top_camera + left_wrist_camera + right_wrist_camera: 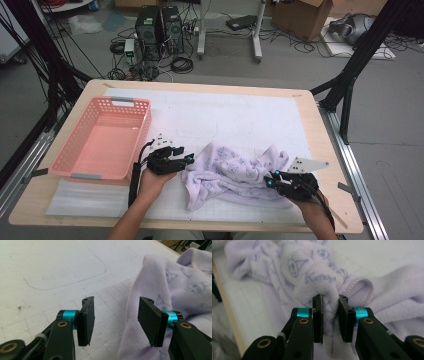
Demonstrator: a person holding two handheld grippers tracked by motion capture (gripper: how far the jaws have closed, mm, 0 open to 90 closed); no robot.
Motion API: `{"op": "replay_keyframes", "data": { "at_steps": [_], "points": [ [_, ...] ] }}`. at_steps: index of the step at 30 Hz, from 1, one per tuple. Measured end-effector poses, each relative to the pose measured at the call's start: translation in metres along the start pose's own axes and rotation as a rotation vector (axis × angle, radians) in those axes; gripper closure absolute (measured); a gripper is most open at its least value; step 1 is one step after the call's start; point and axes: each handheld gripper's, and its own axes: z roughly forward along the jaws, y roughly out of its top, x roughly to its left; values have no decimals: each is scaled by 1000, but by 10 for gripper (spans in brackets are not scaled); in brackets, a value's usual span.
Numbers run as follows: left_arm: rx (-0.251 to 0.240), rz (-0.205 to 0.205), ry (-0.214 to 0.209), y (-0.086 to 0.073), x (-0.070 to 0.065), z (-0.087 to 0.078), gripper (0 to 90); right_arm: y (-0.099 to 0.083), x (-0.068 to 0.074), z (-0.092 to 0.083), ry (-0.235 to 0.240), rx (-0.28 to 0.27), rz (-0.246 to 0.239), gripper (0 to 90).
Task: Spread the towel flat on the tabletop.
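Where the right gripper view meets the crumpled pale lilac terry towel, blue printed script on the bunched fold reads roughly "Karom", the last letters lost in the crease; cartoon faces printed beside it are too blurred to identify. No other label or brand can be read. Right tongs are clamped narrow on that fold, cloth pinched between both pads. Left tongs stand at a middling gap with nothing between them; the towel's stitched hem lies just beside the far pad, and contact there cannot be confirmed. From the high view, the towel lies in a heap on the white gridded mat covering the light wooden bench, at the near middle, between the left tongs and the right tongs. A pink perforated plastic basket sits on the bench at the left, apart from the towel. Faint pencilled outlines on the mat are hard to trace. Both forearms are cut off at the bottom edge.
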Motion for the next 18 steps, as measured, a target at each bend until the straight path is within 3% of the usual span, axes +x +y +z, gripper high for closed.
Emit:
{"op": "replay_keyframes", "data": {
  "at_steps": [4,6,14,18],
  "points": [
    [-11,-11,-23,10,-2,4,460,-9,8,0,18,39,-1,764],
    [-14,5,-40,15,-5,9,443,-11,10,1,18,46,-9,762],
    [27,58,-92,38,-18,42,405,-14,4,5,24,25,13,751],
    [79,90,-100,49,-27,64,390,-14,2,6,21,20,11,751]
  ]
}}
